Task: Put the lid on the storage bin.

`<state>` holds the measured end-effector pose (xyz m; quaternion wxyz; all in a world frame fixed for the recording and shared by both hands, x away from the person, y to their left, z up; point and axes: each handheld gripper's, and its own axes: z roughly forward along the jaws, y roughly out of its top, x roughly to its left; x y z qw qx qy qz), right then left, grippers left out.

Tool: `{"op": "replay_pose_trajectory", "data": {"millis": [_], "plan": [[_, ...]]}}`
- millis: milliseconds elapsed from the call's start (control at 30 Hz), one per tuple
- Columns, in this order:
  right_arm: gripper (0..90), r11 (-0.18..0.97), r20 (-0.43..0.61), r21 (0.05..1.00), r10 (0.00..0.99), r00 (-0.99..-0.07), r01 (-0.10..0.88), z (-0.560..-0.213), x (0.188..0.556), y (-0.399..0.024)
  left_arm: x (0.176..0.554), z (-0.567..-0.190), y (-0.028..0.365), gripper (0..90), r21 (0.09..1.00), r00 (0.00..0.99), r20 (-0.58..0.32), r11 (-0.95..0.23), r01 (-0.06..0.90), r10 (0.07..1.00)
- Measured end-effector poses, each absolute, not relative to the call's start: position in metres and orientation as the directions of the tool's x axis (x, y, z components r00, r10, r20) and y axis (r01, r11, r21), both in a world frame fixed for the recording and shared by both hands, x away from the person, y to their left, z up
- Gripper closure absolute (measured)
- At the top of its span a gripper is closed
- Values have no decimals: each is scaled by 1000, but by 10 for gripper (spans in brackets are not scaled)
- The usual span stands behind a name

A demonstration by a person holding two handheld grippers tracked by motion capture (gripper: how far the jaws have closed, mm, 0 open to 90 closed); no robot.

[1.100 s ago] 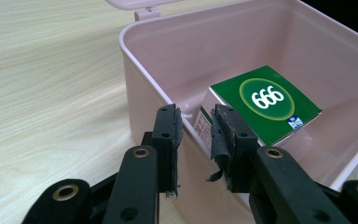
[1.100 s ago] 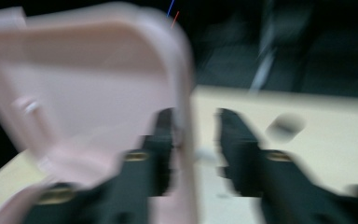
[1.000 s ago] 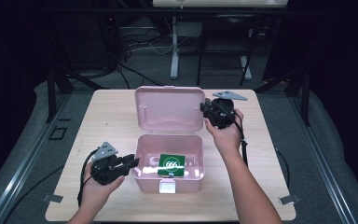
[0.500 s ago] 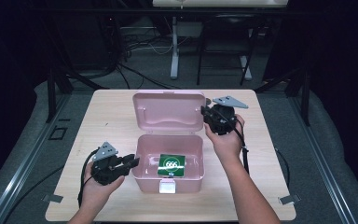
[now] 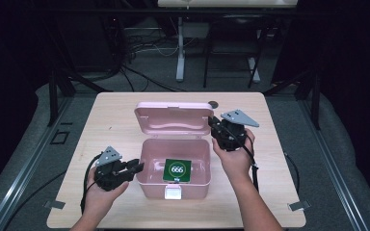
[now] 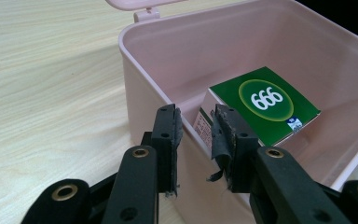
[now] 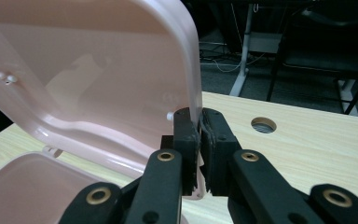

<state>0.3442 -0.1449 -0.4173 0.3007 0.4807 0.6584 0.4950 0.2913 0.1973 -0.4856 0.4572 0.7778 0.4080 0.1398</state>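
A pink box [image 5: 149,185] stands open on the table, with a green packet marked 666 [image 5: 177,169] lying flat inside it. My left gripper [image 5: 138,167] holds the box's left wall: one jaw is outside and one inside, pads on the rim [image 6: 144,84], beside the packet [image 6: 265,102]. My right gripper [image 5: 213,126] is shut on the right edge of the pink lid [image 5: 173,120]. The lid [image 7: 98,70] stands tilted forward over the box, its rim pinched between the jaws of the right gripper [image 7: 200,119].
The wooden table [image 5: 115,115] has a round cable hole [image 5: 214,103] behind the lid's right corner. A white latch [image 5: 174,193] sits on the box's front wall. Beyond the table's far edge are a desk leg and cables on the dark floor.
My right gripper has moved toward the person with the lid's edge in it, and the lid has tipped forward over the box. The left gripper and box stayed put.
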Motion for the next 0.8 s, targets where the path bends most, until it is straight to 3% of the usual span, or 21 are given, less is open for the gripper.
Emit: {"op": "replay_pose_trajectory", "data": {"millis": [367,800], "plan": [[847,79,38,950,931,-362,302,-422,331,-143,295,-480,200,655,841,628,-160,-228,491,761],[839,80,31,956,929,-369,282,-426,323,-144,311,-438,199,585,895,609,-92,-203,397,788]]}}
